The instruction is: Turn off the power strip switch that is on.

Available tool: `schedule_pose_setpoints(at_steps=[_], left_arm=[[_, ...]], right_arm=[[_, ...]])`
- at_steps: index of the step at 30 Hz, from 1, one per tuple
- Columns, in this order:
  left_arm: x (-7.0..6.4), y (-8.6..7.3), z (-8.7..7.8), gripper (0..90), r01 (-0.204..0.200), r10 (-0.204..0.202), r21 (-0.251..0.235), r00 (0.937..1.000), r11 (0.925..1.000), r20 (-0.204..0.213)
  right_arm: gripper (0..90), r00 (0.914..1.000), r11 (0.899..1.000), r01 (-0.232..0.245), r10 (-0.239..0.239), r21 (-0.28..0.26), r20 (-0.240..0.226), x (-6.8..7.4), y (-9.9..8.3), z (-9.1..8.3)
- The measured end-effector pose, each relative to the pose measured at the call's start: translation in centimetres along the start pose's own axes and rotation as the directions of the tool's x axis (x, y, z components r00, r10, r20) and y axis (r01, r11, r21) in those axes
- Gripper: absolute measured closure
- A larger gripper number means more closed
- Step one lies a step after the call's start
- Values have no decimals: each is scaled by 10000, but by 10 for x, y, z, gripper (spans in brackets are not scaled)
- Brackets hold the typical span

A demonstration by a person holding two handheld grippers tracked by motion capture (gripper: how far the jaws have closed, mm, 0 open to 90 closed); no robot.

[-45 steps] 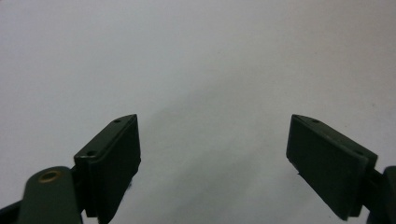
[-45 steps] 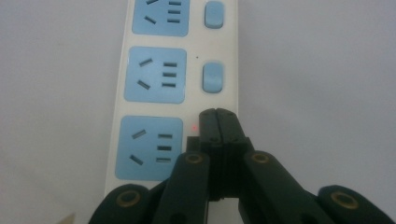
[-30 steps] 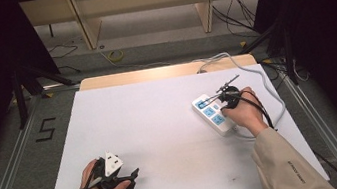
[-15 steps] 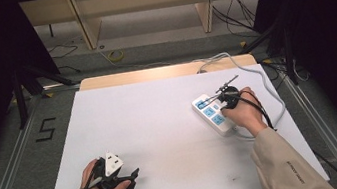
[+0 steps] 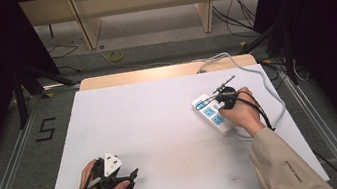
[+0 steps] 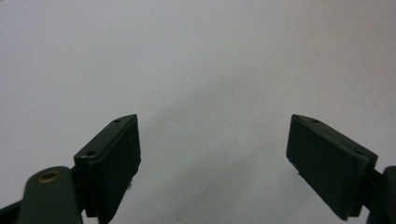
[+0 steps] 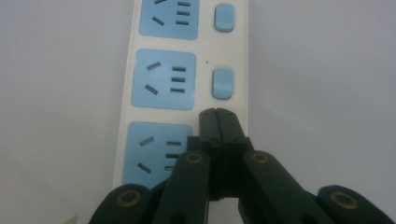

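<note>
White power strip point(image 5: 211, 114) with blue sockets lies at the right of the white table point(image 5: 161, 126), its grey cable point(image 5: 253, 69) looping off the far edge. Right gripper point(image 7: 218, 114), jaws pressed together on nothing, sits over the strip's nearest switch. Left gripper point(image 6: 212, 154), jaws wide apart, rests above bare tabletop near the front left edge.
</note>
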State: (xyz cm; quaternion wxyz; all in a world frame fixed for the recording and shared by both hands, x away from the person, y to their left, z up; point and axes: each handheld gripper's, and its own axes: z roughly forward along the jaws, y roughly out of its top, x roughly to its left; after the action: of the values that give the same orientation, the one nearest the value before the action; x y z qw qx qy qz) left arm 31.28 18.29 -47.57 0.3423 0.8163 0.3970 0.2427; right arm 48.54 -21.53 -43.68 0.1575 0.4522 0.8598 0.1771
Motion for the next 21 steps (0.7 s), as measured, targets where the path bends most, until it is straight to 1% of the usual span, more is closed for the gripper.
schedule_pose_setpoints(at_steps=[4, 9, 13, 19, 21], left_arm=[[0, 0, 0, 175, -7, 7, 7, 10000, 10000, -3], [0, 0, 1, 175, -10, 10, 14, 10000, 10000, 3], [0, 0, 1, 175, -11, 11, 13, 10000, 10000, 4], [0, 0, 0, 175, -28, 28, 1, 10000, 10000, -5], [0, 0, 0, 175, -21, 21, 7, 10000, 10000, -9]], right_arm=[[900, 10000, 10000, -38, 39, 8, -86, -1, -1, -1], [900, 10000, 10000, -35, 35, 57, 38, -3, -2, -3], [900, 10000, 9999, -45, 46, 142, -59, -3, -2, -4], [900, 10000, 9999, -78, 78, 125, -42, -3, -2, -3], [900, 10000, 9999, -12, 13, 142, -24, -3, -2, -3]])
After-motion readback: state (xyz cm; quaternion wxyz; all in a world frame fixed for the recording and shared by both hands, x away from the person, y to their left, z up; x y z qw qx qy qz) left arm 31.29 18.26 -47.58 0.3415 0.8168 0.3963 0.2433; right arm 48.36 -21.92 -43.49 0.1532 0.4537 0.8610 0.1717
